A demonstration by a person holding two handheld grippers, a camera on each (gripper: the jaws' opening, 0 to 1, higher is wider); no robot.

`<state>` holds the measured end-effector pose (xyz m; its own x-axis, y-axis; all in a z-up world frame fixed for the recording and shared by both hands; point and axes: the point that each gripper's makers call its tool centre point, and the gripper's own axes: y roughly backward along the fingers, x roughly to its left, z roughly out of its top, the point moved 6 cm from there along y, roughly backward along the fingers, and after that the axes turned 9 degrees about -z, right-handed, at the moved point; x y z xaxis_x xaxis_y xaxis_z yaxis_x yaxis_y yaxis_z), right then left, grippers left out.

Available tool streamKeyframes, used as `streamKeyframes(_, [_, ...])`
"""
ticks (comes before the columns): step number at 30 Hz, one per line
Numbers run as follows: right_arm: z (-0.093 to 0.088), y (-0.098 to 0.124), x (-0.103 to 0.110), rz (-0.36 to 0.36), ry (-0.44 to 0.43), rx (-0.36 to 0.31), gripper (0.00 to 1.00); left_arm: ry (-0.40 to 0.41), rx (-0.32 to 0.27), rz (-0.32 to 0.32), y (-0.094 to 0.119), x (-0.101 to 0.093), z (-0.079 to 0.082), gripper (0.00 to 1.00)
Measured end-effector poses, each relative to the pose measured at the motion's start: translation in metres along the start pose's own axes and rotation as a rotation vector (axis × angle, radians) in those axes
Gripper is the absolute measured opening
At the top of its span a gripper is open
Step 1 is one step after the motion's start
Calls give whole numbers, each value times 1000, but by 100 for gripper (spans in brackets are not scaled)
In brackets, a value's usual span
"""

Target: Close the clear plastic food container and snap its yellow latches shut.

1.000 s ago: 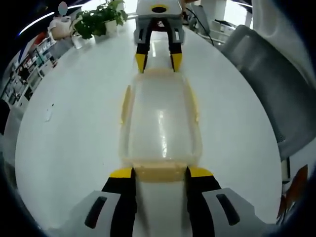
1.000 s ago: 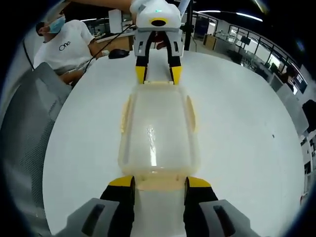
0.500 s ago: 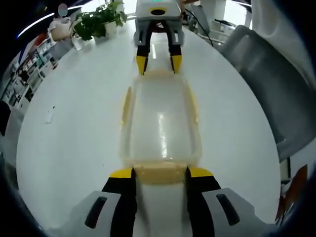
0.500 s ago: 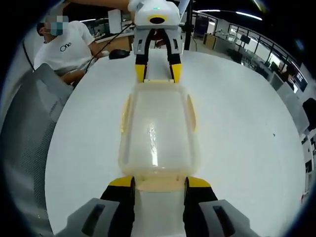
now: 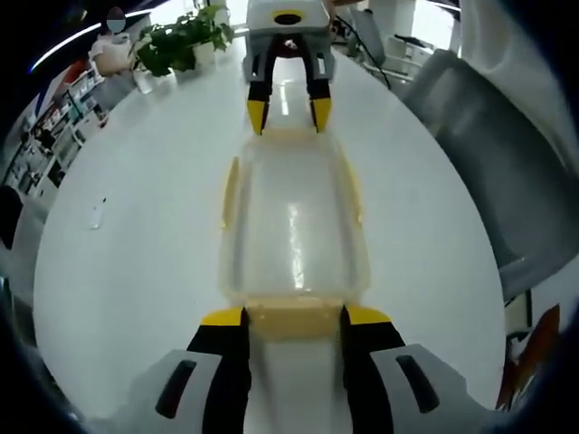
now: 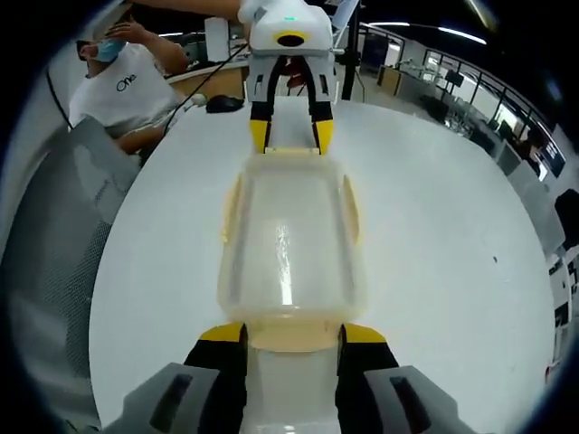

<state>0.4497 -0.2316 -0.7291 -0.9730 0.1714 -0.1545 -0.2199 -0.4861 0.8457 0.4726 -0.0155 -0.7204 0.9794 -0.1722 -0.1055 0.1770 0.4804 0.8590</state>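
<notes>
Clear plastic lidded container [image 5: 294,231] with yellow latches [image 5: 294,318] is seen on the white table [image 5: 145,208], spanned at 6 and 12 o'clock by the left hand-held gripper [image 5: 294,316] and right hand-held gripper [image 6: 282,334], each set wide around an end latch.

The food container [image 5: 294,226] is showing up clear and kinda milky, with pale yellow latches [image 5: 232,190] running along its sides and ends; the table [image 5: 145,235] under it is looking plain glossy white; the left gripper [image 5: 293,318] is wearing black jaws with bright yellow tips on a light grey body; the right gripper [image 6: 288,335] is sporting the same black, yellow and grey; a plant [image 5: 181,36] is sitting there leafy green; a person [image 6: 122,77] is wearing a white shirt with dark lettering; the chair [image 6: 63,226] is looking grey.
</notes>
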Motion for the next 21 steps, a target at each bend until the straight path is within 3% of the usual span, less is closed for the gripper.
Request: streamKeyframes(21, [9, 49, -9, -9, 22, -9, 35, -11, 18, 30, 32, -6, 40, 36])
